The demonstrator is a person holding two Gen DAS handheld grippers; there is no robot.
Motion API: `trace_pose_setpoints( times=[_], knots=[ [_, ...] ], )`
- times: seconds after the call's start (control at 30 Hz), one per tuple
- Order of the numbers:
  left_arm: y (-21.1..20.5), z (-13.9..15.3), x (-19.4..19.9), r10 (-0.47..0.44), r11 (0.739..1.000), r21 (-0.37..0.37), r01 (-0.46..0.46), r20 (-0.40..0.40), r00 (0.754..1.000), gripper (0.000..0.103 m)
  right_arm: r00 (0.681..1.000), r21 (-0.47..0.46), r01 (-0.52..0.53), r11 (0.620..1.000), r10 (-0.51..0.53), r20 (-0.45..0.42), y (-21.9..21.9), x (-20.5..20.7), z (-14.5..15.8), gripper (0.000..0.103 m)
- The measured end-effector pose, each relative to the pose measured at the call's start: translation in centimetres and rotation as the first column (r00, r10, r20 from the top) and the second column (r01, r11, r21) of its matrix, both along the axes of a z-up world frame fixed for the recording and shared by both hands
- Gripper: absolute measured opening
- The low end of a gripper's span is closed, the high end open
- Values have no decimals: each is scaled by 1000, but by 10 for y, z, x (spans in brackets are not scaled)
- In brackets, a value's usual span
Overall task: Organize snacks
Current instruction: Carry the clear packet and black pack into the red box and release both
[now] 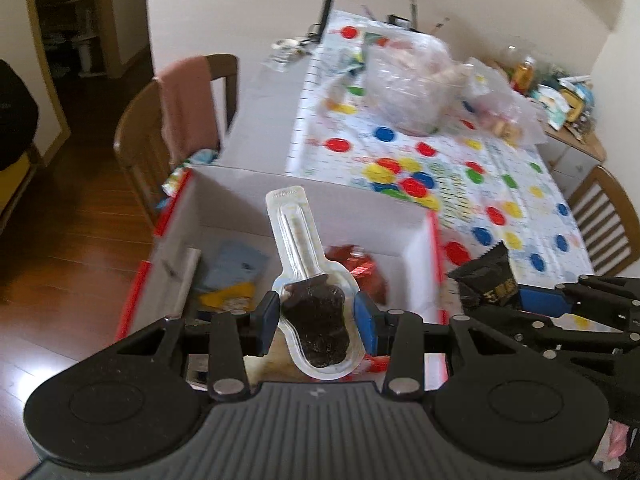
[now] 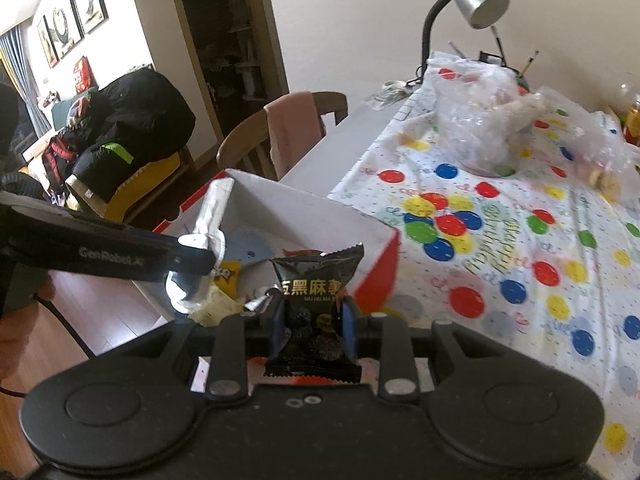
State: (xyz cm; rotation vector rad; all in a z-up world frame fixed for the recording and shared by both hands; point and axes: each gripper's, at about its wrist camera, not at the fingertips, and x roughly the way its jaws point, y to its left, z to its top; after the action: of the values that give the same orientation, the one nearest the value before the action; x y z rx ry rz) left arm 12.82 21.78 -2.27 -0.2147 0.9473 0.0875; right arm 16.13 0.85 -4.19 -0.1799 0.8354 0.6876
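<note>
Soft daylight fills both views, bright on the pale wall and glossy on the wooden floor. Motion blur smears the table. Fisheye bending curves the edges; corners vignette dark.

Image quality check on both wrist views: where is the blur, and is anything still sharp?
Left wrist view: the left gripper and its clear spoon-shaped blister pack of dark jelly are sharp; the spotted tablecloth and open white box are smeared. Right wrist view: the right gripper and its black sesame snack packet are crisp; the clear plastic bag is soft, edges bowed by fisheye.
</note>
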Motion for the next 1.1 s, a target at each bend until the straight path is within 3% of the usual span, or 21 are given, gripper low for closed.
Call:
trace_pose_setpoints(
  times=[0.37, 0.7, 1.1],
  knots=[
    [60, -41, 20, 22, 1000, 14, -21, -109, 994, 40, 996, -6, 22, 1000, -22, -83, 61, 26, -35, 28],
    [66, -73, 32, -20, 1000, 6, 21, -180, 984, 40, 991, -33, 29, 999, -33, -133, 102, 51, -64, 28],
    [66, -101, 38, -35, 999, 5, 37, -235, 971, 40, 983, -98, 18, 995, -35, -178, 117, 54, -86, 28]
  ],
)
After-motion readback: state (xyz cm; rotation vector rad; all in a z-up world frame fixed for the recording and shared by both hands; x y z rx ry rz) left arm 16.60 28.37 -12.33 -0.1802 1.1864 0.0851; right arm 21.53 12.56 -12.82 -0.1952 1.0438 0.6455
